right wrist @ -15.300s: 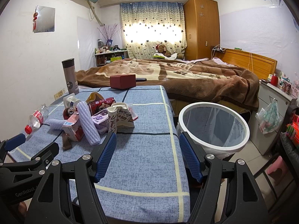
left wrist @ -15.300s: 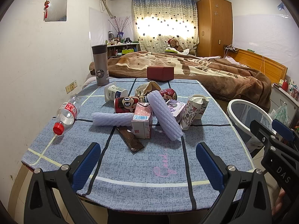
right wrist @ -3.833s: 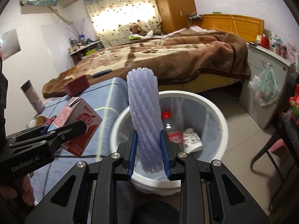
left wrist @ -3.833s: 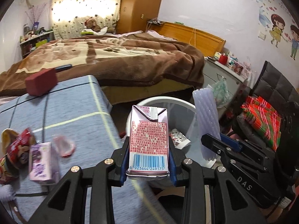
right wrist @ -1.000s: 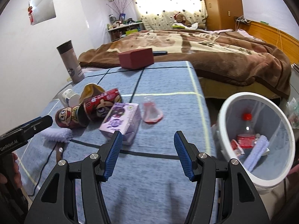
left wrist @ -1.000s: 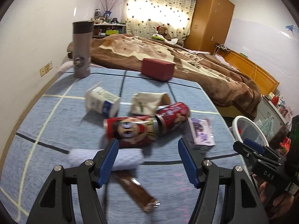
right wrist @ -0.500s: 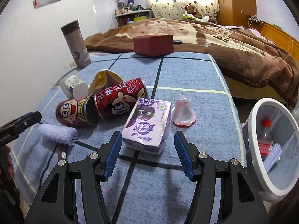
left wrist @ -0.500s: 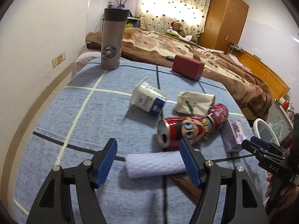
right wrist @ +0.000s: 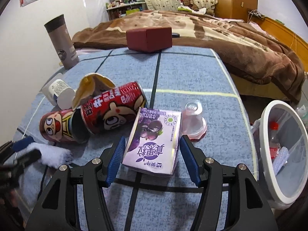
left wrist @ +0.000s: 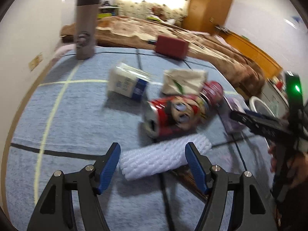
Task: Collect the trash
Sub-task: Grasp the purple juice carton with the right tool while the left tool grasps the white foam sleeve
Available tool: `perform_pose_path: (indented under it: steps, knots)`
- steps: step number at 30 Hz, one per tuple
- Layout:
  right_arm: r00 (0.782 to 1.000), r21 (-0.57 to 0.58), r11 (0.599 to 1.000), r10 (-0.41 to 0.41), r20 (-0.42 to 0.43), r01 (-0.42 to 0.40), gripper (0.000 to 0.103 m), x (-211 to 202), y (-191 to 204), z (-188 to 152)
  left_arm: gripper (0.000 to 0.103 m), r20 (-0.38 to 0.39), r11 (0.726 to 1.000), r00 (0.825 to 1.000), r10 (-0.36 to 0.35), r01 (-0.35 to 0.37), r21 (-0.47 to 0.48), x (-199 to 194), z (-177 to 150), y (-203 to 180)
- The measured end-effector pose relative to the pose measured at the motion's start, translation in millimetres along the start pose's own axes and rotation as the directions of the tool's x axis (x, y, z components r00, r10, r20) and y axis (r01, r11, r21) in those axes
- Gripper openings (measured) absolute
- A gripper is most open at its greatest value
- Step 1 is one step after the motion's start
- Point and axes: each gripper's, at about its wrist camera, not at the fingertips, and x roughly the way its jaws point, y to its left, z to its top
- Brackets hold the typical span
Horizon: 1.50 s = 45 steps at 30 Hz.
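Note:
My left gripper (left wrist: 153, 160) is open and low over the blue table (left wrist: 67, 115). A white foam roll (left wrist: 163, 156) lies crosswise between its fingers, untouched. Behind the roll lie two red cartoon cans (left wrist: 173, 113), a white cup (left wrist: 127, 83) and a crushed paper cup (left wrist: 184, 80). My right gripper (right wrist: 152, 155) is open around a purple drink carton (right wrist: 154, 140) lying flat, with narrow gaps at both pads. A clear plastic cup (right wrist: 192, 119) stands upside down just past the carton. The white bin (right wrist: 269, 115) at the right holds a bottle (right wrist: 273, 134) and a foam roll.
A grey flask (right wrist: 61, 42) stands at the table's far left and a dark red box (right wrist: 149, 37) at its far edge. A brown wrapper (left wrist: 184, 175) lies under the foam roll. A bed with a brown blanket (right wrist: 240, 44) is beyond the table.
Both grippers have moved forward and down toward the table. The foam roll now lies between my left fingers, and the purple carton between my right fingers.

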Motion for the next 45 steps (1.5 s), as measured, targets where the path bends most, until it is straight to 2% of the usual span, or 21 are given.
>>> perform_pose_path:
  steps: [3, 10, 12, 15, 18, 22, 24, 26, 30, 38, 41, 42, 44, 45]
  knots:
    - [1.0, 0.012, 1.0, 0.005, -0.003, -0.005, 0.061, -1, -2, -1, 0.071, -0.017, 0.999, 1.0, -0.007, 0.008, 0.049, 1, -4, -14]
    - [1.0, -0.003, 1.0, -0.021, -0.008, 0.021, 0.061, -4, -8, -6, 0.071, -0.042, 0.997, 0.998, -0.043, 0.045, 0.065, -3, -12, -30]
    - [1.0, -0.007, 1.0, -0.016, -0.003, 0.016, 0.058, -5, -10, -7, 0.071, -0.054, 0.996, 0.997, -0.062, 0.065, 0.063, -4, -16, -34]
    - [1.0, -0.015, 1.0, -0.006, -0.002, 0.006, 0.057, -8, -14, -10, 0.071, -0.08, 0.991, 0.995, -0.056, 0.065, 0.115, -5, -22, -48]
    - [1.0, -0.021, 1.0, 0.006, 0.001, -0.006, 0.057, -9, -16, -12, 0.071, -0.085, 0.983, 0.993, -0.08, 0.093, 0.157, -10, -24, -59]
    - [1.0, -0.021, 1.0, 0.017, 0.001, -0.017, 0.057, -9, -19, -12, 0.073, -0.039, 0.972, 0.999, -0.013, 0.022, 0.235, -14, -13, -68]
    - [1.0, -0.027, 0.999, 0.023, 0.001, -0.023, 0.057, -10, -19, -14, 0.074, -0.036, 0.966, 0.999, -0.013, 0.022, 0.257, -12, -6, -69]
    - [1.0, -0.024, 0.999, 0.023, 0.0, -0.023, 0.057, -11, -20, -15, 0.074, -0.054, 0.958, 0.998, -0.018, 0.032, 0.286, -3, -2, -72]
    - [0.999, -0.027, 0.999, 0.034, 0.001, -0.034, 0.057, -14, -22, -18, 0.074, -0.089, 0.936, 0.996, 0.024, 0.009, 0.351, 19, -1, -84]
    - [0.999, -0.039, 0.999, 0.036, 0.006, -0.036, 0.057, -17, -25, -25, 0.074, -0.105, 0.948, 0.994, 0.034, 0.001, 0.317, 37, -2, -86]
    - [0.999, -0.037, 0.998, 0.042, 0.012, -0.041, 0.057, -18, -26, -26, 0.064, -0.1, 0.953, 0.994, 0.049, -0.017, 0.301, 35, -3, -83]
    - [0.999, -0.038, 0.998, 0.045, 0.014, -0.044, 0.057, -18, -26, -27, 0.063, -0.092, 0.955, 0.995, 0.049, -0.019, 0.297, 32, -4, -83]
    - [0.999, -0.038, 0.998, 0.049, 0.018, -0.048, 0.057, -18, -28, -28, 0.053, -0.091, 0.959, 0.995, 0.037, -0.01, 0.283, 30, -4, -81]
    - [0.999, -0.04, 0.998, 0.049, 0.018, -0.048, 0.057, -18, -27, -28, 0.052, -0.097, 0.961, 0.995, 0.037, -0.009, 0.276, 31, -4, -79]
